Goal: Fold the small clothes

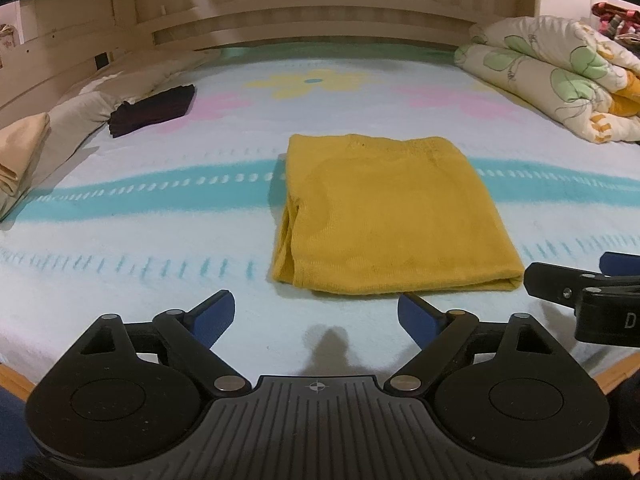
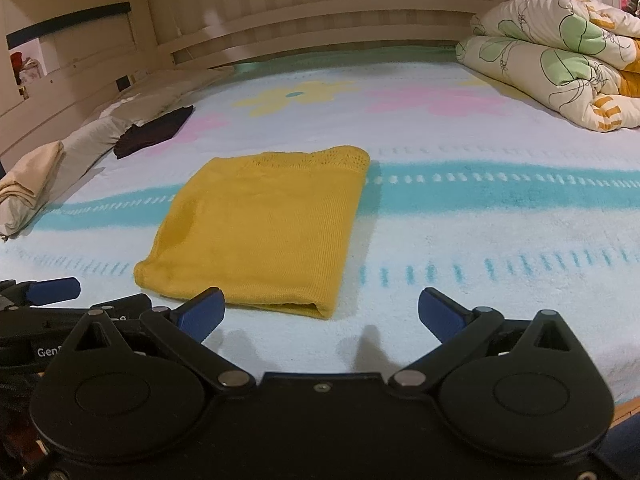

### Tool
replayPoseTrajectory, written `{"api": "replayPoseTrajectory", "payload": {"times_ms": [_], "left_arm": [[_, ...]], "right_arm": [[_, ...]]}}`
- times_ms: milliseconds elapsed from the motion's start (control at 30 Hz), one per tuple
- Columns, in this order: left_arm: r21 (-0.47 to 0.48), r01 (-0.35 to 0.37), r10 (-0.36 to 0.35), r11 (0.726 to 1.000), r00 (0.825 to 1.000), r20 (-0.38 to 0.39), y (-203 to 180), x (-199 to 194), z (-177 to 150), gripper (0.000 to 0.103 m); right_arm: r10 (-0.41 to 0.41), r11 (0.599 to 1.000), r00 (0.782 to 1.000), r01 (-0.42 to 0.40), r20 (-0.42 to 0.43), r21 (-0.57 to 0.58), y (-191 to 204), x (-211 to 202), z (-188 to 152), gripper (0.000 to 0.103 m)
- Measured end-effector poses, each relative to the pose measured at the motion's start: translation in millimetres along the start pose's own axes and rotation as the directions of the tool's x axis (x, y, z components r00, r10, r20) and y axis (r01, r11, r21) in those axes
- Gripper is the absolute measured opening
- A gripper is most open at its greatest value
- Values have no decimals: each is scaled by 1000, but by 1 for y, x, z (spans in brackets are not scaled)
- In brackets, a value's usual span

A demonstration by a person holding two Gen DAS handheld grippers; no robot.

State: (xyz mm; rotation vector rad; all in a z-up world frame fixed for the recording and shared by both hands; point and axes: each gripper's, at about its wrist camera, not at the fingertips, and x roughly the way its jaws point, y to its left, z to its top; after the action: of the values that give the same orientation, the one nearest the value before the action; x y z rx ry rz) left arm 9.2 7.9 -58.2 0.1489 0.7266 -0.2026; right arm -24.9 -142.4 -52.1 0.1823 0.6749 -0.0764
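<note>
A mustard-yellow knit garment lies folded into a flat rectangle on the patterned bed blanket; it also shows in the right wrist view. My left gripper is open and empty, just short of the garment's near edge. My right gripper is open and empty, near the garment's near right corner. Part of the right gripper shows at the right edge of the left wrist view. Part of the left gripper shows at the left edge of the right wrist view.
A dark folded garment lies at the far left beside beige pillows. A rolled floral quilt sits at the far right. A wooden headboard runs along the back. The bed's front edge is close below the grippers.
</note>
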Motion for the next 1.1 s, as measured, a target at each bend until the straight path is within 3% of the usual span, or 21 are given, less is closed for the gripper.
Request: {"api": "replayPoseTrajectory", "payload": {"times_ms": [933,1100], "left_arm": [[-24,4,-5,1000,1000,-27,-4,6,0,89],[-30,2,-3,1000,1000,-31,-5,7,1,89]], "right_arm": [[-122,992,992,120,-26,-48,18,7,5,102],[-103,994,994,102,-36,-45,19,9,6,102]]}}
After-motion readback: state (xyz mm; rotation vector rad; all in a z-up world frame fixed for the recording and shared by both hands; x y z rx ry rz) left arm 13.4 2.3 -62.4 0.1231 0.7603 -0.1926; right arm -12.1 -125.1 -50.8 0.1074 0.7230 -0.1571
